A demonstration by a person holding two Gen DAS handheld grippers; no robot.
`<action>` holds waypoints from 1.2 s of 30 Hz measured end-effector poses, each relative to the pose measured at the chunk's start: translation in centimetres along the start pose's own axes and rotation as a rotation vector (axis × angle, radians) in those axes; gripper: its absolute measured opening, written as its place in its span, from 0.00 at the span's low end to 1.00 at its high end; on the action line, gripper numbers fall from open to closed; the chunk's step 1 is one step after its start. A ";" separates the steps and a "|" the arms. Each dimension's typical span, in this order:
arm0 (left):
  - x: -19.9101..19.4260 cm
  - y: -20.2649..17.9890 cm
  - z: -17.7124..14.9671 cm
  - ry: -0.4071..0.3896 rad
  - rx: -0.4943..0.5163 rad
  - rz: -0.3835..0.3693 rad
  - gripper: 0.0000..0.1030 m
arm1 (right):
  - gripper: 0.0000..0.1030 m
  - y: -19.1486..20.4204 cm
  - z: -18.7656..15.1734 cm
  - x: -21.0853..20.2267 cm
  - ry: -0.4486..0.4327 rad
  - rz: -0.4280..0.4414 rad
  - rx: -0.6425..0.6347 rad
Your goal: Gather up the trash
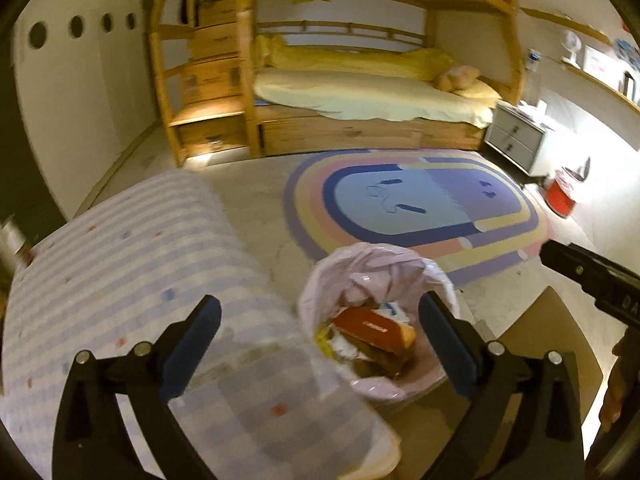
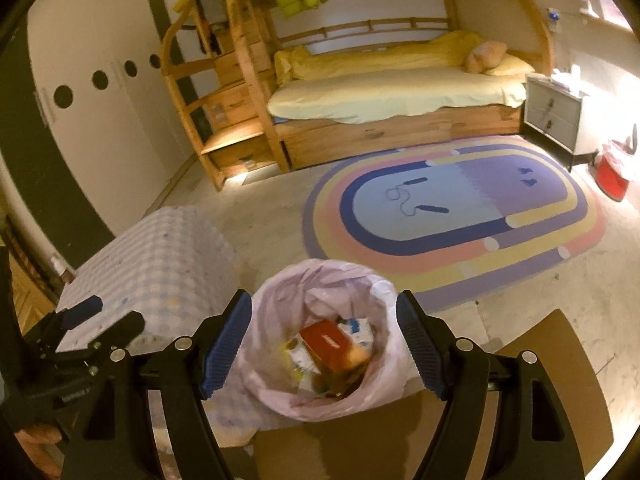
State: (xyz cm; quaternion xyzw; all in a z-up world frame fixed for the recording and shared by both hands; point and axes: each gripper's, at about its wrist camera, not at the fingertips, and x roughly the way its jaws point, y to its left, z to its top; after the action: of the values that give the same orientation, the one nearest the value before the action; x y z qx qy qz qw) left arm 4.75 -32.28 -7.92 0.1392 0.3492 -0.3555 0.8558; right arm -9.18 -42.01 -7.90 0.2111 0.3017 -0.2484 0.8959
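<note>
Both grippers open, nothing held: left gripper (image 1: 320, 344), right gripper (image 2: 324, 340), ribbed blue pads. Bin with crinkled pink plastic liner (image 2: 320, 280) on floor beside checked-cloth table (image 2: 160, 256); red carton (image 2: 326, 342) inside on wrappers.

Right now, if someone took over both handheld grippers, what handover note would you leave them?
Left gripper: open, empty, above the bin and table edge.
Right gripper: open, empty, over the bin.
Trash bin with pink liner: on the floor beside the checked-cloth table, holding a red packet and wrappers.
Done: that trash is binned.
Left: a cord and small dark bits lie on the rainbow rug; whether they are trash is unclear.
</note>
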 end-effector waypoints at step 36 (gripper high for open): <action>-25.8 16.7 -11.2 0.048 -0.328 0.457 0.93 | 0.91 22.9 -6.0 -14.6 0.041 0.266 -0.466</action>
State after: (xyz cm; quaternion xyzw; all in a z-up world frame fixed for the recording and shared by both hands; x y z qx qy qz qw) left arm -2.03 -1.79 1.81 0.0822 0.3817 -0.0884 0.9164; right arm -8.80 -16.17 2.39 0.0418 0.3384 -0.0479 0.9388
